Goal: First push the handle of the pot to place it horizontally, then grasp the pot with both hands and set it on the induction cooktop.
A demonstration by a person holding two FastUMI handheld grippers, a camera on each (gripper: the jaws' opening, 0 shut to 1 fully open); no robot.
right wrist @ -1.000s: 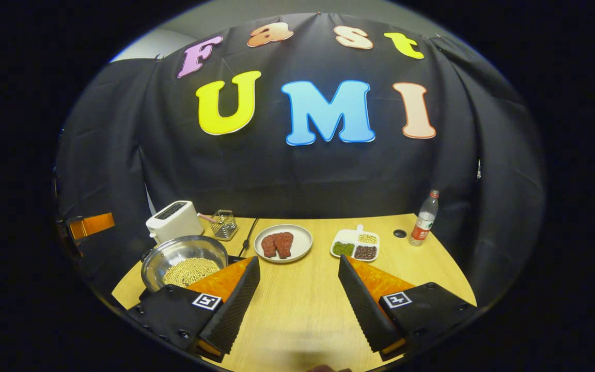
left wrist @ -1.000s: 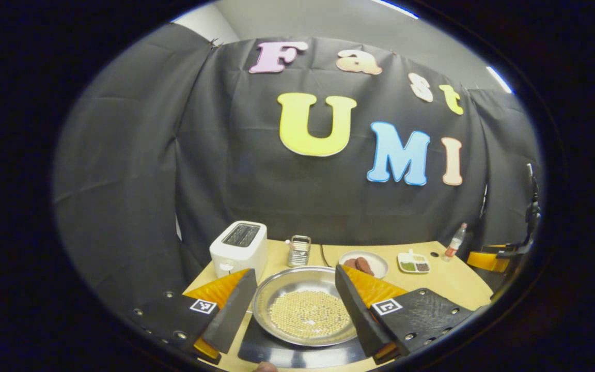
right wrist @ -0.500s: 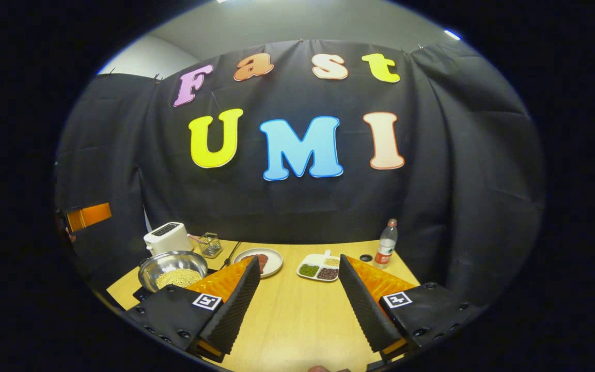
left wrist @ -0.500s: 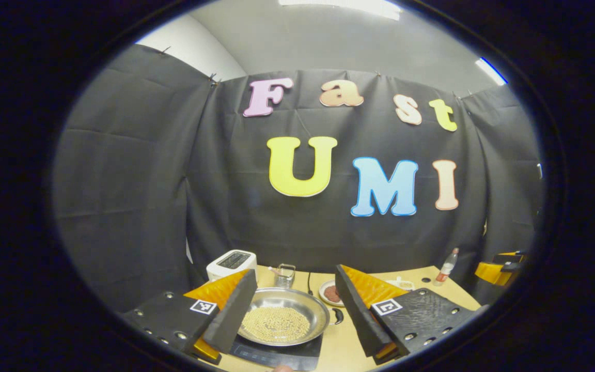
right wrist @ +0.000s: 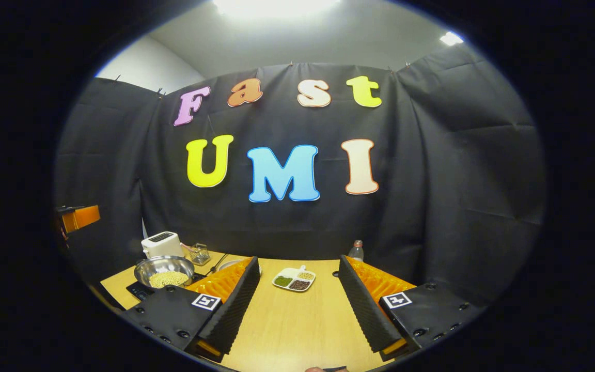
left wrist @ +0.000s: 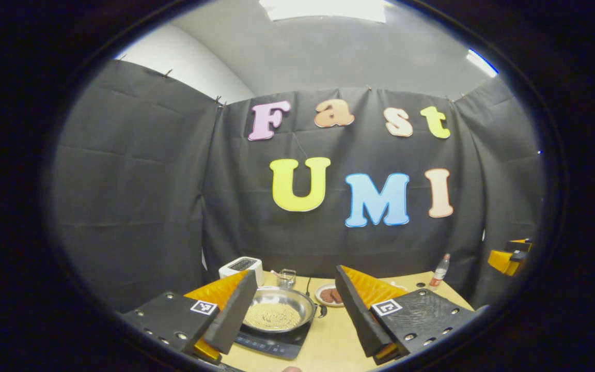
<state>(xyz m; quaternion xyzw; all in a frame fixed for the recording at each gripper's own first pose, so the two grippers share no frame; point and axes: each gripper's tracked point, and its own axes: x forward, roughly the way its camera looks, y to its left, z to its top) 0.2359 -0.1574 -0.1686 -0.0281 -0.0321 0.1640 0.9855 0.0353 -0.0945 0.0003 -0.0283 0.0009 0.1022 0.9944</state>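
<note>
The steel pot (left wrist: 279,313) sits on the black induction cooktop (left wrist: 271,343) at the near left of the wooden table (left wrist: 328,341), one small side handle (left wrist: 322,310) pointing right; it holds a flat layer of pale yellow beans (left wrist: 272,315). In the right gripper view the same pot (right wrist: 165,269) shows far left, beans (right wrist: 168,279) inside, on the cooktop (right wrist: 137,291). Left gripper (left wrist: 296,310): fingers spread wide, nothing between them, held up above the near table edge, apart from the pot. Right gripper (right wrist: 299,302): likewise spread wide and empty, over bare table (right wrist: 297,330). Other containers: one white plate (left wrist: 328,295) with two brownish-red pieces (meat, apparently); one white divided dish (right wrist: 293,279) with three fills visible, green, dark brown and pale; one small wire basket (right wrist: 200,253), contents too small to tell; one clear bottle (left wrist: 438,270) with a red cap, far right. One white toaster (left wrist: 241,268) stands behind the pot. Count: one pot, one cooktop, one plate, one divided dish, one basket, one bottle, one toaster, two grippers.
</note>
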